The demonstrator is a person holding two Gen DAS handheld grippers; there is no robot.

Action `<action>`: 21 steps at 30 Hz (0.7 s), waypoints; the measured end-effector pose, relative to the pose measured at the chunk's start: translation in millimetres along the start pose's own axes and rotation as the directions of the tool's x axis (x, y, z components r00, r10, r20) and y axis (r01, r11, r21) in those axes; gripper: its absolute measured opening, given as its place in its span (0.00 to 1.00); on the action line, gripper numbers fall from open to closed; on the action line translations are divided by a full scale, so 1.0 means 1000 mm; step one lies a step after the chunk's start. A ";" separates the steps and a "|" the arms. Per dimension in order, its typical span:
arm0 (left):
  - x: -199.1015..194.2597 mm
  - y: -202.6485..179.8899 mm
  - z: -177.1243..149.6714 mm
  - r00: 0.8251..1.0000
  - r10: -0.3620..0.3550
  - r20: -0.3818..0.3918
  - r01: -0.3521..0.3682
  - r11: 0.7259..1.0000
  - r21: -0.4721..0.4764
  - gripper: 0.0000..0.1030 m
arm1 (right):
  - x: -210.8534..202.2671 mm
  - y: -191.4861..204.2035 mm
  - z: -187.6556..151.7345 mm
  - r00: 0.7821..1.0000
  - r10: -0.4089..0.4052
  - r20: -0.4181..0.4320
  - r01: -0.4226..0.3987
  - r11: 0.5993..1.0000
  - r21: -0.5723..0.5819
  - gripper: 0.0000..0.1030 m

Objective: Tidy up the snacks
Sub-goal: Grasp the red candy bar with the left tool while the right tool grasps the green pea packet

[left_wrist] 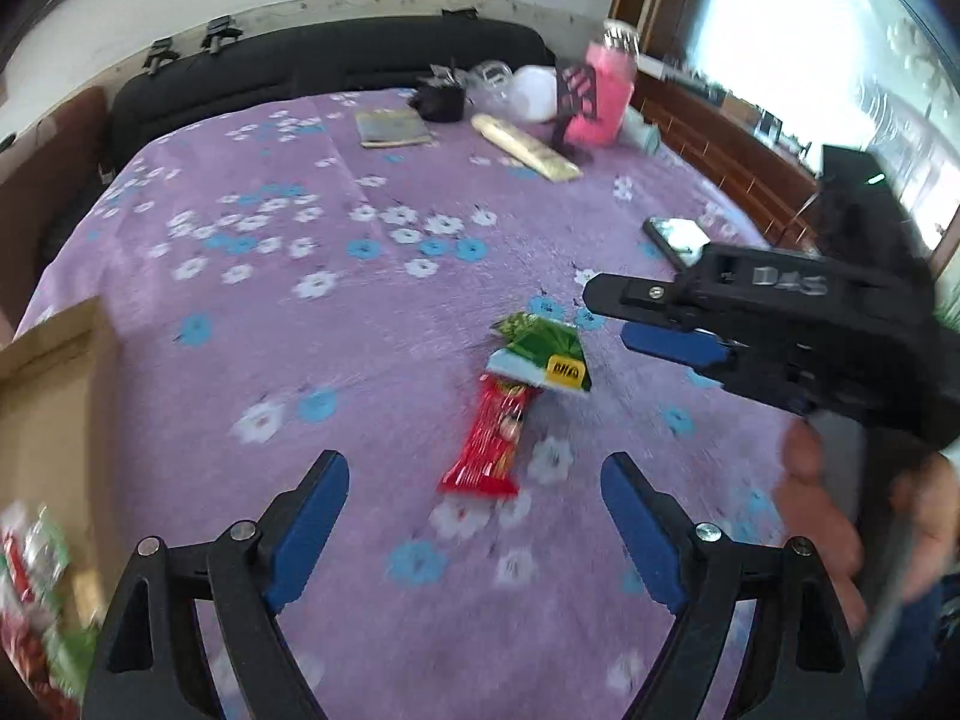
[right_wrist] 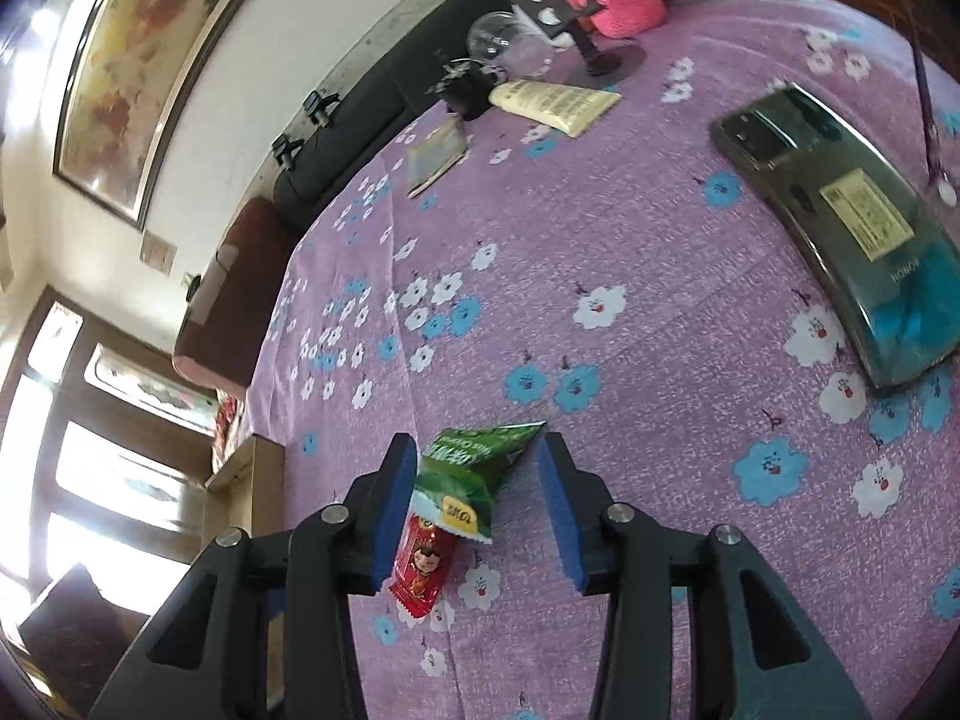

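Blue pads of my right gripper (right_wrist: 477, 507) stand apart, straddling the green packet (right_wrist: 474, 480) overlapping the red packet (right_wrist: 423, 570) near mid-table. Closing risks pinching both. Left gripper (left_wrist: 474, 531) gapes empty.

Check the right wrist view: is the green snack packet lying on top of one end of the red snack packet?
Yes, the green snack packet overlaps the upper end of the red snack packet on the purple floral cloth.

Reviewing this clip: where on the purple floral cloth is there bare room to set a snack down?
Bare cloth lies between the cardboard box and the green packet overlapping the red packet. More lies between the packets and the phone. The far edge is crowded: pink cup, cream tube, booklet.
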State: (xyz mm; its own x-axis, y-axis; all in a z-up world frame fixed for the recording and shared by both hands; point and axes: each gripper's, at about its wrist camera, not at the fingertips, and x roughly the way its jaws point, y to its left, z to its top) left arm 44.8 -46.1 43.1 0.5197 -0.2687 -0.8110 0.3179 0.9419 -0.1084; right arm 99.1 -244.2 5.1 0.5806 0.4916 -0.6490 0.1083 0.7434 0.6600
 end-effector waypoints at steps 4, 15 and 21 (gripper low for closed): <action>0.025 -0.011 0.005 0.999 0.033 -0.011 -0.033 0.998 0.046 0.81 | 0.000 0.000 0.001 1.000 0.016 -0.004 -0.016 1.000 0.013 0.43; 0.036 0.025 0.002 0.997 0.080 0.013 -0.079 0.997 -0.021 0.23 | 0.011 0.015 -0.003 1.000 -0.019 -0.006 0.018 0.999 -0.041 0.50; 0.017 0.047 0.007 0.990 0.123 0.075 -0.115 0.988 -0.101 0.23 | 0.030 0.031 -0.010 0.992 -0.128 0.013 0.129 0.984 -0.127 0.53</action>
State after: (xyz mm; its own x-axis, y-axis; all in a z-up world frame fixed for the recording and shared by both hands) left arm 73.7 -7.9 28.4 0.6127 -0.1651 -0.7729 0.1743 0.9821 -0.0716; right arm 111.3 -201.7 2.8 0.5721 0.3866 -0.7234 0.0790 0.8519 0.5178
